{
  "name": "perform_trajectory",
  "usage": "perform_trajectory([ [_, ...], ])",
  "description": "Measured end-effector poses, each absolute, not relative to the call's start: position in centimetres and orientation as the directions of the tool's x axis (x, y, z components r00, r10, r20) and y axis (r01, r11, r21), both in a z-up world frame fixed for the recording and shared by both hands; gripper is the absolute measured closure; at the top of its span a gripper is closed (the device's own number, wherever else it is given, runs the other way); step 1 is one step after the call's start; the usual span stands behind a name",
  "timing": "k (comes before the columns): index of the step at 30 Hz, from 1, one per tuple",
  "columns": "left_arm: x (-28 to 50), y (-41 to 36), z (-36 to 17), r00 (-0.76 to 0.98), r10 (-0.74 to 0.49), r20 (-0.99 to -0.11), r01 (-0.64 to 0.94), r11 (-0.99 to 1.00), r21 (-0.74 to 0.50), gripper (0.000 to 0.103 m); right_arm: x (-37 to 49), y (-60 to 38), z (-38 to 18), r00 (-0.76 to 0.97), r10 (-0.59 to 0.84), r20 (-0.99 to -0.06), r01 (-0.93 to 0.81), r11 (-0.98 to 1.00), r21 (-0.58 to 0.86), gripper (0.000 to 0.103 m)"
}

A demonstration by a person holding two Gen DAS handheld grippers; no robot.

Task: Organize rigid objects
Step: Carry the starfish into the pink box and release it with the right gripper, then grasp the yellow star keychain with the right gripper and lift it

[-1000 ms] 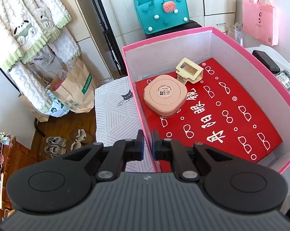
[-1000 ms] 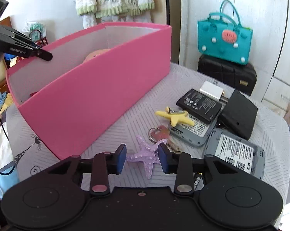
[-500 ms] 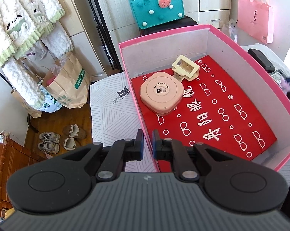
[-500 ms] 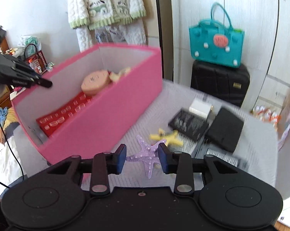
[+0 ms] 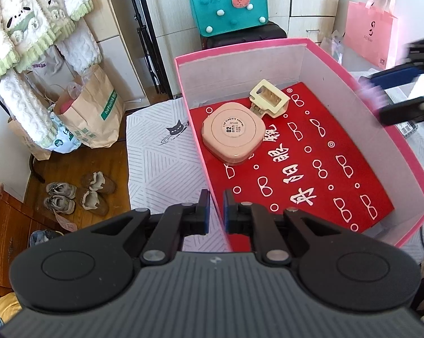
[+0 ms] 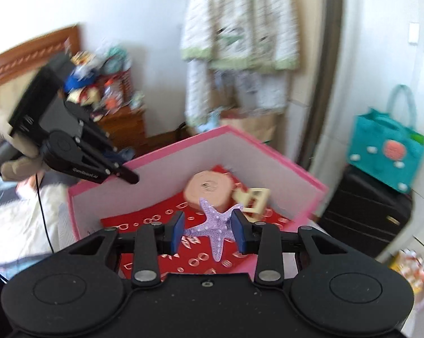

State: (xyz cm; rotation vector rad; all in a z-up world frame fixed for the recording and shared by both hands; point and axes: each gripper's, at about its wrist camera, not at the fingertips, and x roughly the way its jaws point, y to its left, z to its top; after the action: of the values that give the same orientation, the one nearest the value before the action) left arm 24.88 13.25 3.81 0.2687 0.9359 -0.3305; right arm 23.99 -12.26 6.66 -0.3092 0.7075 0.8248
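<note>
A pink box (image 5: 240, 76) with a red patterned floor holds a round pink compact case (image 5: 233, 135) and a cream hair clip (image 5: 269, 98). My left gripper (image 5: 214, 211) is shut on the box's near left wall, which runs between its blue pads. My right gripper (image 6: 207, 229) is shut on a purple starfish (image 6: 216, 222) and hangs above the box (image 6: 144, 186), in front of the case (image 6: 207, 190) and clip (image 6: 254, 200). In the left wrist view it shows blurred at the box's right rim (image 5: 401, 93). The left gripper (image 6: 127, 176) shows at the box's corner.
The box stands on a white patterned cloth (image 5: 161, 155) with a cat print. A teal bag (image 5: 229, 8) sits on a black suitcase (image 6: 364, 211) behind. A paper bag (image 5: 90, 112) and shoes (image 5: 79, 194) are on the wooden floor at left. A pink bag (image 5: 370, 36) hangs at right.
My right gripper has lifted the purple starfish off the table and swung it left over the pink box. The left gripper has stayed clamped on the box's wall.
</note>
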Motion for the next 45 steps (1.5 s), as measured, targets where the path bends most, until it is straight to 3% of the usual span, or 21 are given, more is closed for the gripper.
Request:
perform_trajectory([
  [10, 23.9, 13.6, 3.9, 0.571, -0.162, -0.805, 0.368, 0.927, 0.074, 0.095, 32.3, -5.4, -0.1, 0.284, 0.346, -0.894, -0.802, 0.597, -0.024, 0.062],
  [14, 23.8, 13.7, 3.9, 0.573, -0.167, -0.802, 0.358, 0.932, 0.062, 0.095, 33.4, -5.1, -0.4, 0.307, 0.299, -0.904, -0.780, 0.624, -0.059, 0.065],
  [16, 23.8, 13.7, 4.0, 0.571, -0.170, -0.803, 0.357, 0.932, 0.057, 0.095, 33.7, -5.1, -0.3, 0.296, 0.301, -0.906, -0.773, 0.633, -0.042, 0.061],
  [19, 23.9, 13.8, 4.0, 0.568, -0.176, -0.804, 0.361, 0.931, 0.051, 0.095, 32.9, -6.8, 1.4, 0.328, 0.367, -0.870, -0.747, 0.664, -0.002, 0.051],
  [24, 23.8, 13.9, 4.0, 0.568, -0.184, -0.803, 0.370, 0.928, 0.049, 0.095, 29.4, -12.5, 5.7, 0.399, 0.541, -0.740, -0.685, 0.713, 0.153, 0.051],
  [28, 23.8, 13.8, 3.9, 0.566, -0.184, -0.804, 0.378, 0.924, 0.054, 0.095, 26.0, -16.7, 8.1, 0.474, 0.587, -0.656, -0.625, 0.749, 0.219, 0.051],
  [34, 23.7, 14.0, 3.9, 0.571, -0.190, -0.799, 0.378, 0.924, 0.051, 0.095, 21.4, -20.7, 7.3, 0.596, 0.516, -0.615, -0.513, 0.834, 0.203, 0.050],
  [45, 23.4, 14.0, 3.7, 0.588, -0.188, -0.787, 0.358, 0.933, 0.044, 0.095, 17.4, -22.5, -0.3, 0.710, 0.349, -0.612, -0.336, 0.931, 0.141, 0.047],
])
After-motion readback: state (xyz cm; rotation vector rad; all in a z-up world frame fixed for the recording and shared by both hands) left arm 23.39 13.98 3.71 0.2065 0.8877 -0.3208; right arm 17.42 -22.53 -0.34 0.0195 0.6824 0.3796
